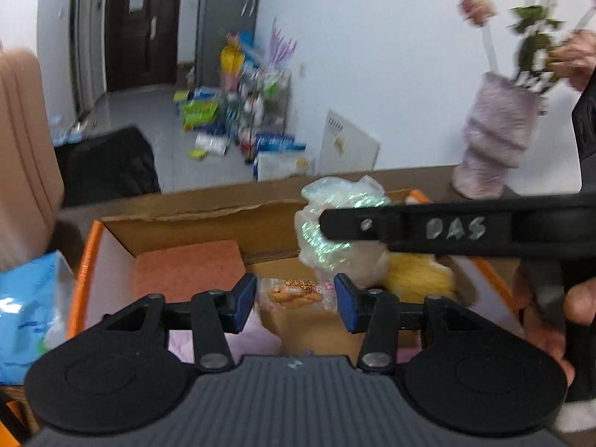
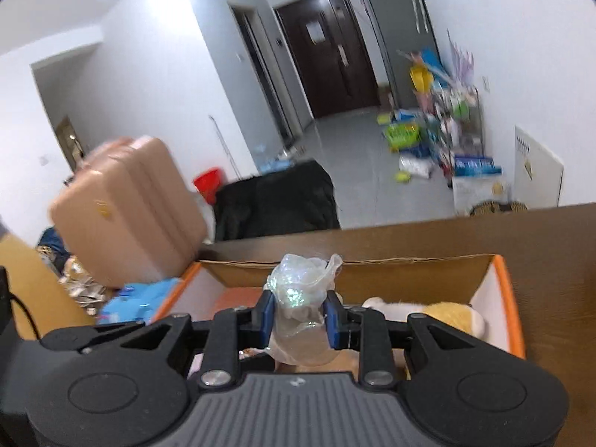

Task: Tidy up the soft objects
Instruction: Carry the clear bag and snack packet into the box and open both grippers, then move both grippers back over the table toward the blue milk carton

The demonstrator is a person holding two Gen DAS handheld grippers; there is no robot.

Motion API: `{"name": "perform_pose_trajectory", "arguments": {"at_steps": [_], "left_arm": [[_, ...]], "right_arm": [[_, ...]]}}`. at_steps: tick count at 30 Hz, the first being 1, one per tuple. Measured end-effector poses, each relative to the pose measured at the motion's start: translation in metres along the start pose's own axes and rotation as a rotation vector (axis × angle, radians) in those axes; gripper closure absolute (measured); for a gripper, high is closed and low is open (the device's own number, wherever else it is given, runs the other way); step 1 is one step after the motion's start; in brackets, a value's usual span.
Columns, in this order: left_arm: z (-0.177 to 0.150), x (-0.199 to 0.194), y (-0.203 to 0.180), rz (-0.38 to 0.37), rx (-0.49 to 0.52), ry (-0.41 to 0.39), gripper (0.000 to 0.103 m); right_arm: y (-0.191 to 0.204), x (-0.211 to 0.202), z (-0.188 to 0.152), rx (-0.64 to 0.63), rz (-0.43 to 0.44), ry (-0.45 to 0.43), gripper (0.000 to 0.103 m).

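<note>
An open cardboard box (image 1: 178, 219) with orange edges stands on the brown table. In it lie an orange-red sponge block (image 1: 188, 268), a snack packet (image 1: 294, 292) and a yellow plush toy (image 1: 421, 275). My left gripper (image 1: 296, 303) is open and empty above the box, with the snack packet showing between its pads. My right gripper (image 2: 300, 316) is shut on a crumpled iridescent clear plastic bag (image 2: 298, 290) and holds it over the box (image 2: 503, 290). The bag (image 1: 335, 219) and the right gripper's arm (image 1: 447, 229) also show in the left wrist view. The plush toy (image 2: 447, 316) lies at the box's right.
A lilac ribbed vase (image 1: 491, 141) with flowers stands on the table behind the box. A blue plastic pack (image 1: 26, 309) lies left of the box. A pink suitcase (image 2: 126, 208) and a black bag (image 2: 275, 201) stand beyond the table. Clutter lines the far wall.
</note>
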State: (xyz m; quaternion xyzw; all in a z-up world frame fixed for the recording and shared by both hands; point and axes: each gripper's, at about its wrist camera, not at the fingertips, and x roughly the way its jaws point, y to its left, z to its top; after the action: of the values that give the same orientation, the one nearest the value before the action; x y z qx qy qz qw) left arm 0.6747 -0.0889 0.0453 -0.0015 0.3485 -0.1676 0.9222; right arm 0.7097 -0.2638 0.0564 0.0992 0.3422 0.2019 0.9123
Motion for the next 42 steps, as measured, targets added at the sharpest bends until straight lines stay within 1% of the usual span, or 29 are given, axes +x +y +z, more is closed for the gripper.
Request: {"name": "perform_pose_trajectory", "arguments": {"at_steps": [1, 2, 3, 4, 5, 7, 10, 12, 15, 18, 21, 25, 26, 29, 30, 31, 34, 35, 38, 40, 42], "left_arm": [[0.001, 0.007, 0.003, 0.008, -0.011, 0.011, 0.046], [0.001, 0.013, 0.005, 0.014, -0.012, 0.017, 0.044], [0.000, 0.015, 0.007, 0.012, -0.011, 0.013, 0.037], [-0.001, 0.016, 0.010, 0.003, -0.016, 0.009, 0.034], [-0.001, 0.015, 0.014, -0.010, -0.027, 0.007, 0.034], [-0.002, 0.011, 0.017, -0.018, -0.029, -0.001, 0.027], [-0.001, 0.003, 0.016, 0.017, 0.000, -0.022, 0.027], [0.000, -0.005, 0.019, 0.030, -0.010, -0.029, 0.026], [0.001, -0.026, 0.026, 0.053, -0.032, -0.045, 0.026], [-0.001, -0.055, 0.029, 0.094, -0.027, -0.067, 0.026], [-0.009, -0.094, 0.031, 0.134, -0.030, -0.100, 0.025], [-0.026, -0.152, 0.025, 0.196, -0.017, -0.152, 0.022], [-0.034, -0.170, 0.021, 0.222, -0.009, -0.171, 0.021], [-0.063, -0.216, 0.005, 0.253, 0.004, -0.247, 0.016], [-0.077, -0.233, -0.001, 0.252, 0.003, -0.276, 0.011], [-0.092, -0.248, -0.007, 0.249, 0.004, -0.302, 0.009], [-0.149, -0.287, -0.027, 0.259, 0.002, -0.366, 0.006], [-0.169, -0.298, -0.034, 0.266, -0.009, -0.375, 0.004], [-0.235, -0.322, -0.056, 0.291, -0.018, -0.376, 0.001], [-0.271, -0.333, -0.067, 0.323, -0.018, -0.357, 0.000], [-0.294, -0.341, -0.071, 0.356, -0.058, -0.338, 0.000]], "right_arm": [[-0.001, 0.011, 0.002, -0.005, -0.008, 0.017, 0.072], [-0.001, 0.020, 0.004, -0.014, -0.015, 0.027, 0.065], [-0.001, 0.026, 0.004, -0.022, -0.014, 0.033, 0.060], [-0.001, 0.030, 0.005, -0.024, -0.001, 0.039, 0.045], [-0.002, 0.033, 0.006, -0.023, 0.013, 0.034, 0.037], [-0.004, 0.033, 0.008, -0.019, 0.026, 0.018, 0.036], [-0.007, 0.025, 0.006, -0.008, 0.024, -0.009, 0.035], [-0.010, 0.014, 0.004, -0.006, 0.017, -0.021, 0.035], [-0.010, -0.014, 0.002, -0.034, -0.028, -0.034, 0.035], [-0.007, -0.051, 0.001, -0.091, -0.091, -0.048, 0.035], [-0.001, -0.097, -0.007, -0.139, -0.151, -0.082, 0.035], [0.013, -0.159, -0.031, -0.188, -0.209, -0.128, 0.034], [0.018, -0.174, -0.039, -0.200, -0.221, -0.143, 0.034], [0.036, -0.217, -0.073, -0.224, -0.233, -0.195, 0.034], [0.041, -0.230, -0.087, -0.228, -0.222, -0.214, 0.034], [0.047, -0.243, -0.102, -0.228, -0.209, -0.228, 0.031], [0.068, -0.278, -0.157, -0.243, -0.179, -0.264, 0.024], [0.076, -0.290, -0.179, -0.254, -0.164, -0.277, 0.023], [0.095, -0.317, -0.245, -0.253, -0.121, -0.310, 0.022], [0.103, -0.330, -0.283, -0.250, -0.097, -0.295, 0.022], [0.110, -0.337, -0.312, -0.234, -0.117, -0.270, 0.022]]}}
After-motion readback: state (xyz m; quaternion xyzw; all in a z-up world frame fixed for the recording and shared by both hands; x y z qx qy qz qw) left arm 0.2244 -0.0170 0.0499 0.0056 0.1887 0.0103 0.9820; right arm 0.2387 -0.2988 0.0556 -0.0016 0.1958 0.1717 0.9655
